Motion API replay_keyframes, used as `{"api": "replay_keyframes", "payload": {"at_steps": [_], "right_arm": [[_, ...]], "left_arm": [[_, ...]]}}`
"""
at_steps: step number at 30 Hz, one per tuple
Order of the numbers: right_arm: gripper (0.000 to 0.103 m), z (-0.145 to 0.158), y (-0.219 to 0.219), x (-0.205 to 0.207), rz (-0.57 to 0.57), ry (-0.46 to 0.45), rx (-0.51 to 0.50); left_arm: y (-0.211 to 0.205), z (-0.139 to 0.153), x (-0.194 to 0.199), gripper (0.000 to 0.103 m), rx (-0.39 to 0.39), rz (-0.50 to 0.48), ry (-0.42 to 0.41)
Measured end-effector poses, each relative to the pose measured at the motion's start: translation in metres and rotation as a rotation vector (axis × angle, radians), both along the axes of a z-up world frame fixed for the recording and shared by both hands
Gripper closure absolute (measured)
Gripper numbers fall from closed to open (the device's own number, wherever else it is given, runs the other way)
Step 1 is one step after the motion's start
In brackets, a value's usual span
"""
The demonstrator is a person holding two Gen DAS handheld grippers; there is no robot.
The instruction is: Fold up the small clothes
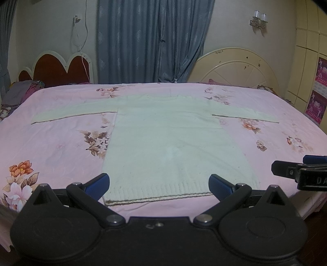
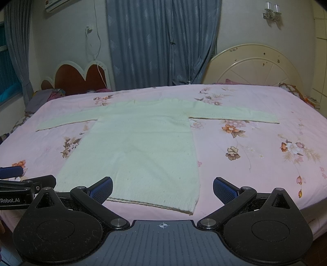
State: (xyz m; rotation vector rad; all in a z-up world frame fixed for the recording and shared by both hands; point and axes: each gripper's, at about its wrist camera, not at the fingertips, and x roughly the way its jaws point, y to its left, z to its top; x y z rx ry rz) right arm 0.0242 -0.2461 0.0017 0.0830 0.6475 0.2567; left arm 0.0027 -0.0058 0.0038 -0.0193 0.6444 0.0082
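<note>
room: bedroom, dim light. blue-grey curtains [image 1: 153, 41] hang closed across the middle of the far wall. wall lamp [image 1: 258, 19] with two glass shades on the upper right of that wall. a white cable [image 1: 78, 36] hangs from a wall socket on the left. part of an air conditioner [image 2: 59, 5] shows at the top left of the right wrist view.

surface: bed [image 1: 51, 147] fills most of both views, covered by a pink sheet printed with flower sprays. behind its far edge, a heart-shaped dark red headboard [image 1: 59, 68] on the left and a cream arched headboard [image 1: 237, 65] on the right. crumpled grey and purple bedding [image 1: 22, 91] at the far left corner.

task item: pale cream knit sweater [image 1: 167, 139] lies flat on the bed, centred, unfolded. both sleeves are spread straight out to the sides, neckline toward the curtains, ribbed hem [image 1: 163, 193] toward the cameras, near the bed's front edge.

left tongs [image 1: 159, 185]: open wide, blue pads apart, holding nothing. they sit over the hem; contact with the knit cannot be judged.

right tongs [image 2: 162, 189]: open wide, holding nothing, facing the hem's right corner. each unit shows at the edge of the other's view, side by side at the bed's front edge.
</note>
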Motion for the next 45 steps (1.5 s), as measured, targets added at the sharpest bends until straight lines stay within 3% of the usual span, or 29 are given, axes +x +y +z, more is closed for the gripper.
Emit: {"api": "replay_keyframes", "payload": {"at_steps": [33, 45], "right_arm": [[0.0, -0.003, -0.002, -0.001, -0.001, 0.002, 0.001], [0.0, -0.003, -0.01, 0.038, -0.07, -0.014, -0.02]], "left_arm": [[0.002, -0.004, 0.001, 0.0, 0.0, 0.006, 0.004], [0.028, -0.002, 0.051, 0.0, 0.017, 0.035, -0.005]]}}
